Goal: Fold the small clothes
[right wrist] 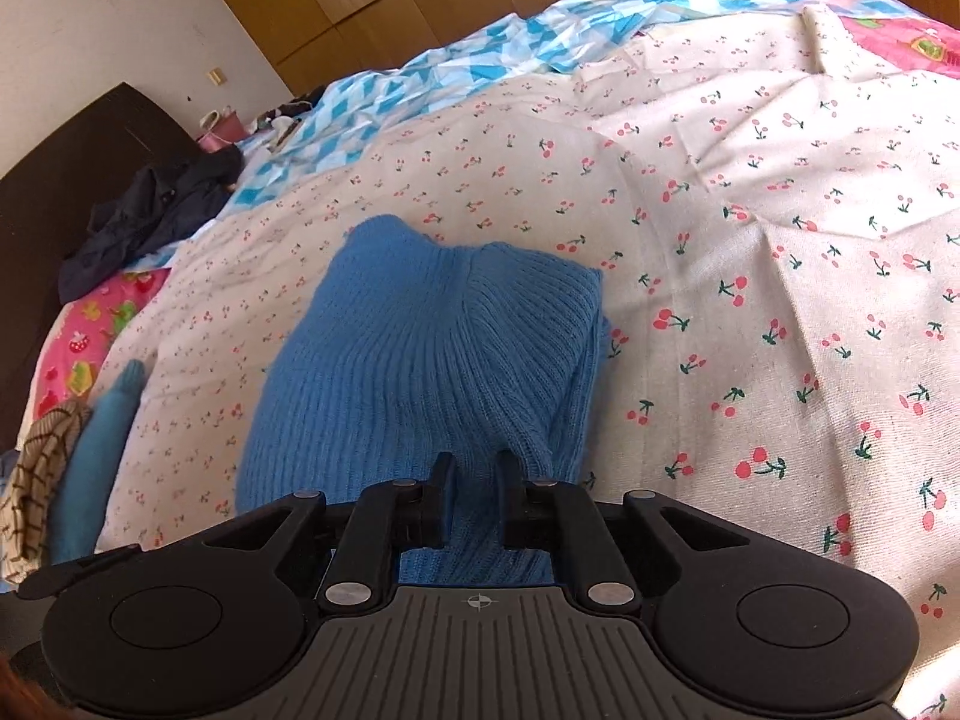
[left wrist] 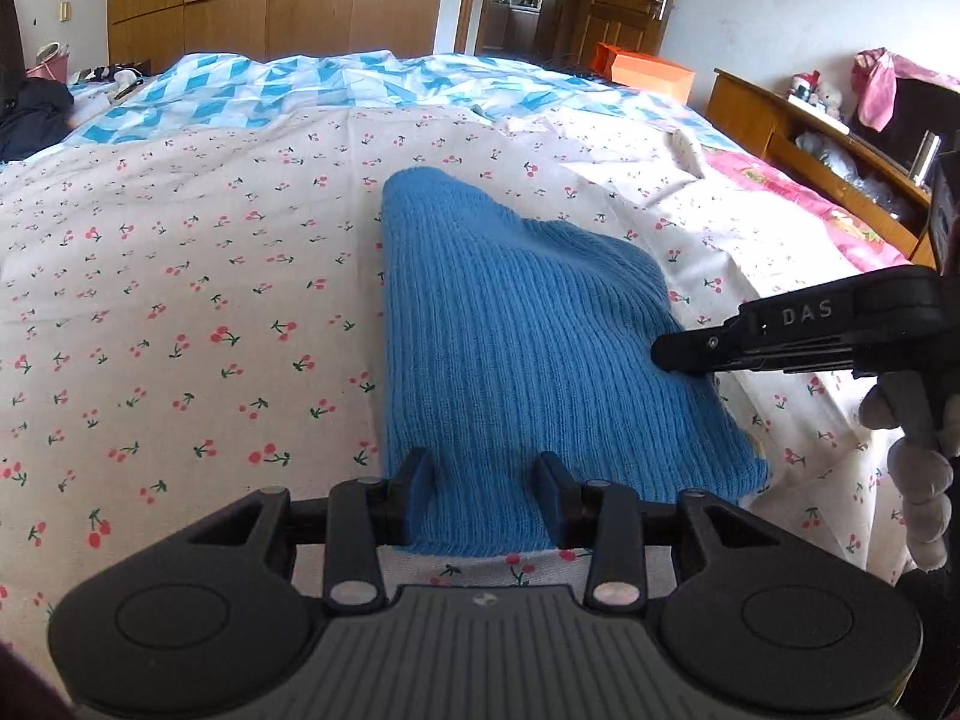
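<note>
Blue ribbed knit garment [left wrist: 510, 324] pinched by left claw [left wrist: 487, 468] and "DAS"-marked right claw [right wrist: 474, 465].

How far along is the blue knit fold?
Done: the blue knit looks doubled into a compact shape on the cherry-print sheet. In hand: the left hand-held gripper and right hand-held gripper each pinch its near edge. Left: flattening the bunched hump and releasing.

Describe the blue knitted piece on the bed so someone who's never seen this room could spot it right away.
Find the bed's cream cherry-print sheet. The blue ribbed knit garment lies in its middle, with the left gripper and right gripper both clamped on its near edge. It alone is plain blue and ribbed.
</note>
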